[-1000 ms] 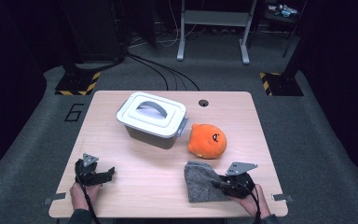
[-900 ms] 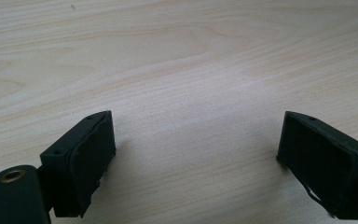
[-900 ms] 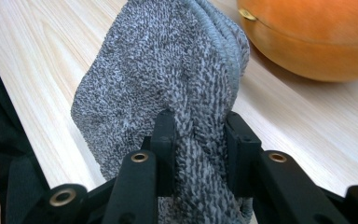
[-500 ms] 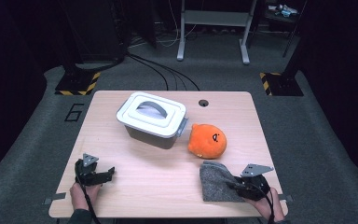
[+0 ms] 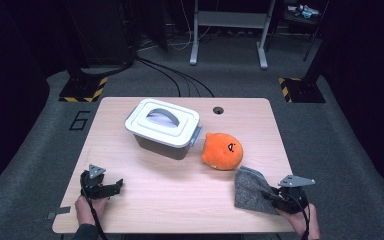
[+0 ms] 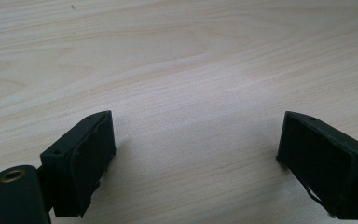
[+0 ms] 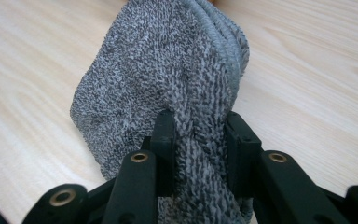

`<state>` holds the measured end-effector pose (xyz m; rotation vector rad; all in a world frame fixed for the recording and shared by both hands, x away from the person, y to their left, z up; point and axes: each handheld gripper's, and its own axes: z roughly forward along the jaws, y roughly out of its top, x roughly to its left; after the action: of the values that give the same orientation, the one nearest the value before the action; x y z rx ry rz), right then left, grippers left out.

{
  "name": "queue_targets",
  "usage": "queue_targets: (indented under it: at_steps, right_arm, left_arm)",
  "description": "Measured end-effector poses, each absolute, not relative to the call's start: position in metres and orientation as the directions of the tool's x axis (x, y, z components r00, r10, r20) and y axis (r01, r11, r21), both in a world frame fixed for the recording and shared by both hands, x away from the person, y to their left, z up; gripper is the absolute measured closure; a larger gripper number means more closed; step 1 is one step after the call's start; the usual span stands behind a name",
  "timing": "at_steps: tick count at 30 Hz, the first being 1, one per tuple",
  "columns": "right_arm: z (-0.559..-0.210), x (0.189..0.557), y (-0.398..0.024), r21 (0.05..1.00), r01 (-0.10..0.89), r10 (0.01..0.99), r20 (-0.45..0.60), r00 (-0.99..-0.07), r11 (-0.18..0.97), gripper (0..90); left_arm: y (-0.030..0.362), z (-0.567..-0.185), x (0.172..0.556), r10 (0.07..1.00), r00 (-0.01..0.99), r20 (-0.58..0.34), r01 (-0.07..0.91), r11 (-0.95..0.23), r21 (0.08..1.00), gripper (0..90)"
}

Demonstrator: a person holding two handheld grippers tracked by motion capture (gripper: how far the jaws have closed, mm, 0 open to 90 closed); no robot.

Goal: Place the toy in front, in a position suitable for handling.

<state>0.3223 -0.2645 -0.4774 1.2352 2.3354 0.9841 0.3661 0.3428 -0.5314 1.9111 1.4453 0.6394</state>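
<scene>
A grey knitted cloth (image 5: 250, 189) lies at the table's front right, and my right gripper (image 5: 276, 196) is shut on its near edge. In the right gripper view the cloth (image 7: 168, 79) bunches between the two black jaws of that gripper (image 7: 200, 135), which pinch a fold of it. My left gripper (image 5: 111, 187) rests at the front left, held by a hand. Its jaws stand wide apart over bare wood, and the left gripper (image 6: 196, 154) has nothing between its pads.
A grey lidded plastic box (image 5: 163, 127) with a handle stands at the table's middle back. An orange plush toy (image 5: 222, 150) sits just right of it, close behind the cloth. The wooden table (image 5: 180, 190) has a cable hole (image 5: 218, 110) near its far edge.
My right gripper has dragged the grey cloth to the right, toward the table's right edge. The left gripper has kept still.
</scene>
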Motion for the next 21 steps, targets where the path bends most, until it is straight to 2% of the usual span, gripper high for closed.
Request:
queue_targets:
  at_steps: [5, 7, 16, 21]
  right_arm:
    - [-0.478, 0.325, -0.272, 0.703, 0.622, 0.853, 0.042, -0.52, 0.345, 68.7]
    - [-0.48, 0.329, -0.278, 0.708, 0.64, 0.886, 0.044, -0.461, 0.297, 68.7]
    - [-0.484, 0.342, -0.287, 0.718, 0.673, 0.947, 0.059, -0.316, 0.18, 68.0]
    - [-0.485, 0.353, -0.286, 0.719, 0.678, 0.961, 0.053, -0.271, 0.152, 66.9]
  left_arm:
    - [0.343, -0.531, 0.366, 0.962, 0.273, -0.002, 0.644, -0.181, 0.743, 10.6]
    - [0.343, -0.531, 0.366, 0.962, 0.273, -0.002, 0.644, -0.181, 0.743, 10.7]
    - [0.343, -0.531, 0.366, 0.962, 0.272, -0.002, 0.644, -0.181, 0.743, 10.7]
    - [0.343, -0.531, 0.366, 0.962, 0.272, -0.002, 0.644, -0.181, 0.743, 10.7]
